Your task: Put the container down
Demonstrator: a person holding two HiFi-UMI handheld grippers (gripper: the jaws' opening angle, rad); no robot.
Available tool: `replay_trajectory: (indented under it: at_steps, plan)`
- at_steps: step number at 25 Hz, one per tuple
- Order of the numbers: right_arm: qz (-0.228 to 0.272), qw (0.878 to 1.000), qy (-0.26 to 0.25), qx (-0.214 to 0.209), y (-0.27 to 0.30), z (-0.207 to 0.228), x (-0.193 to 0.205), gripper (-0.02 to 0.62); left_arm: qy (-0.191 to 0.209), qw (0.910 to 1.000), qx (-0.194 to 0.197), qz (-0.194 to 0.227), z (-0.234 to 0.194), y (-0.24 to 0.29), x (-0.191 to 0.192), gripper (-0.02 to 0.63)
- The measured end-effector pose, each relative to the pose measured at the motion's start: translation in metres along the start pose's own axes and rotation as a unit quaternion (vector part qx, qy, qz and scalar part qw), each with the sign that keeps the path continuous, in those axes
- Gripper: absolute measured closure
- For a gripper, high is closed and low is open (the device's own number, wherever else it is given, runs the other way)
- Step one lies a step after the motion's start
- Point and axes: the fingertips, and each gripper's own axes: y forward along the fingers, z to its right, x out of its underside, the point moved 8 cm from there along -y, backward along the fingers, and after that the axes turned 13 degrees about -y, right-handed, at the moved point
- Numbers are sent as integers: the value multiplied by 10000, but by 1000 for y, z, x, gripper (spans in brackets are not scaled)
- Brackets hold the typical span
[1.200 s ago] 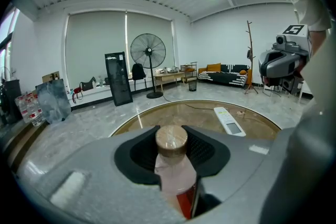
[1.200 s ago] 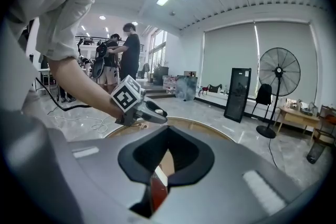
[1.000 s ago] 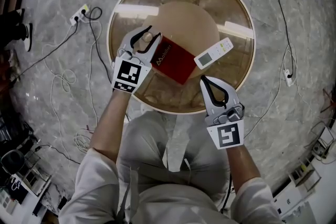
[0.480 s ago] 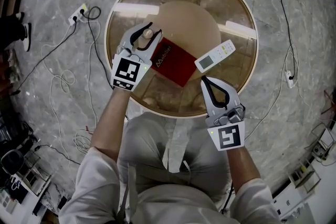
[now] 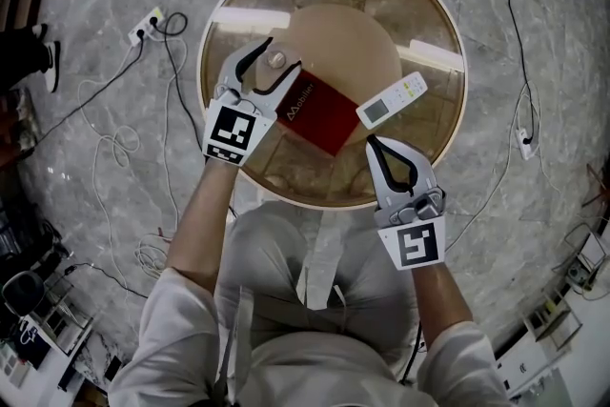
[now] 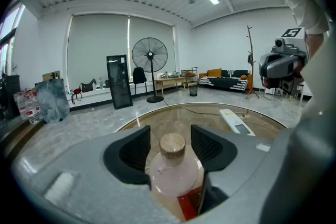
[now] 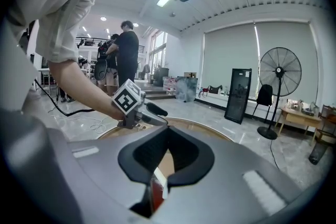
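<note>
The container, a small clear bottle [image 5: 277, 59] with a cork stopper, stands upright on the round glass table [image 5: 448, 33]. My left gripper [image 5: 283, 55] is around it. Its jaws are opening, and the bottle [image 6: 173, 165] sits between the pads with gaps showing on both sides at the stopper. A red book [image 5: 319, 114] lies just right of the bottle. Beyond the book is a white remote [image 5: 391, 99]. My right gripper [image 5: 371, 142] hovers over the table's near right edge, shut, with nothing in it.
A power strip [image 5: 145, 26] and loose cables lie on the marble floor to the left of the table. The person's legs are right below the table's near rim. A standing fan [image 6: 149, 57] and furniture are far off in the room.
The left jaws have spread wider around the bottle, which stays standing on the table. The right gripper has hardly moved.
</note>
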Motion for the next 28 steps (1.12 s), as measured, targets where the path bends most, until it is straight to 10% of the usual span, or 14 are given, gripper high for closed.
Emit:
replay_trajectory:
  at_steps: [28]
  plan:
    - [84,9992,-387,22,-66,-6,-208,591,-388,9990,-69,206,37,-224,-159,403]
